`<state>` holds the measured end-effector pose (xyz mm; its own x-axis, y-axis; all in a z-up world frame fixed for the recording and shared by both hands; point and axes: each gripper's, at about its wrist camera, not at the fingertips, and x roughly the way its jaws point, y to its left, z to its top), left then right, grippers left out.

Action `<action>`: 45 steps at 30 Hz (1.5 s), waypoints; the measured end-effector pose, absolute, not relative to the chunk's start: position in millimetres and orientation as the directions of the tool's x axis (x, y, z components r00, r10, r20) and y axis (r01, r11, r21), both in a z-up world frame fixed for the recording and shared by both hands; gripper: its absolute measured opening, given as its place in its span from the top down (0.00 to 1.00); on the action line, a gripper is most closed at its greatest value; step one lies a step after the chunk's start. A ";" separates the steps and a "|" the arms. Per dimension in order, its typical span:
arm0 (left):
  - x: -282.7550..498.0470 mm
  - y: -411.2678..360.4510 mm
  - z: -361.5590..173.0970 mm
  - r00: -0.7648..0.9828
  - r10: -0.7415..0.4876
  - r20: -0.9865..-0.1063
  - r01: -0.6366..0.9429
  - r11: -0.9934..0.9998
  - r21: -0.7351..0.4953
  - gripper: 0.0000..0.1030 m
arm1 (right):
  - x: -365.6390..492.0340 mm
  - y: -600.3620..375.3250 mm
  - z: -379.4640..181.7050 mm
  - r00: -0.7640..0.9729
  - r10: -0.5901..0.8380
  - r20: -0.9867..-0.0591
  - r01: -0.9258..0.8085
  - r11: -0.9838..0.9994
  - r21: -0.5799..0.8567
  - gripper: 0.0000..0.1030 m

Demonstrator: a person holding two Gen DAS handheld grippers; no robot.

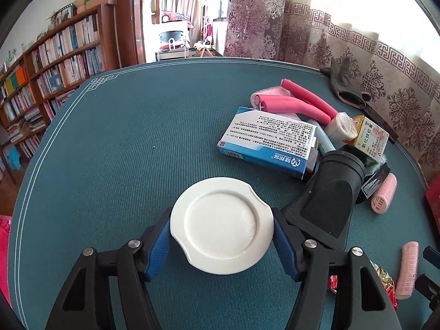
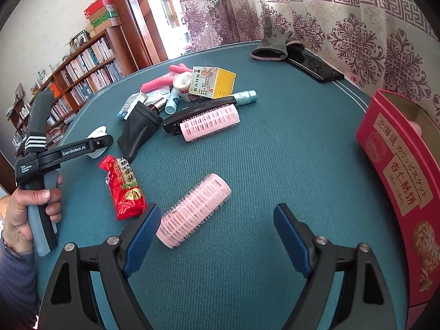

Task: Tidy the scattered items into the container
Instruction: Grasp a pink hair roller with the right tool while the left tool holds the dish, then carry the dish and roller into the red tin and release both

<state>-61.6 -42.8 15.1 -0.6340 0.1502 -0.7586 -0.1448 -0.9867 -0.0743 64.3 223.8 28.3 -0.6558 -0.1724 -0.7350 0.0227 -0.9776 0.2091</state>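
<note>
Left gripper [image 1: 221, 243] clamped on white plate [image 1: 221, 225], lower centre of left wrist frame, blue pads [image 1: 156, 247] against its rim. Plate: small, round, notched edge, raised inner ring. Right gripper [image 2: 217, 236] spread wide, nothing between (pink roller [image 2: 194, 209] just beside the left pad). Red box [image 2: 398, 176] cut off at right edge; its inside mostly hidden.

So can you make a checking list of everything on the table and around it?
Surface: green table mat, white border lines.
Job's things: white plate; pink rollers; red snack packet; red box standing open.
Clutter: medicine boxes, tubes, black nozzle, grey glove, phone.
Grippers: left gripper clamped on the plate; right gripper open, nothing held.
Cables: nothing seen.
Surroundings: bookshelf, patterned curtains.
</note>
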 end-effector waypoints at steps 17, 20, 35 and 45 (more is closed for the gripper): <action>-45.0 -30.0 15.7 -0.621 0.177 -0.763 -0.179 -0.980 -0.081 0.33 | 52.7 194.9 19.6 -0.639 -0.153 -0.754 0.089 -0.988 0.125 0.62; -41.3 -29.2 19.0 -0.626 0.182 -0.758 -0.184 -0.979 -0.083 0.33 | 59.9 194.7 23.2 -0.654 -0.153 -0.741 0.094 -0.988 0.121 0.69; -23.0 -14.3 39.7 -0.652 0.210 -0.729 -0.221 -0.972 -0.083 0.33 | 91.6 232.2 66.5 -0.768 -0.082 -0.635 -0.015 -0.989 0.146 0.70; -8.7 10.3 61.3 -0.677 0.239 -0.697 -0.268 -0.961 -0.070 0.33 | 115.0 282.6 85.9 -0.811 0.026 -0.584 -0.151 -0.975 0.166 0.70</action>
<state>-8.7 10.3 61.3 -0.6766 0.2389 -0.6966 -0.2677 -0.9610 -0.0696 115.0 282.6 85.9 -0.8112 0.0261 -0.5842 -0.1506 -0.9746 0.1657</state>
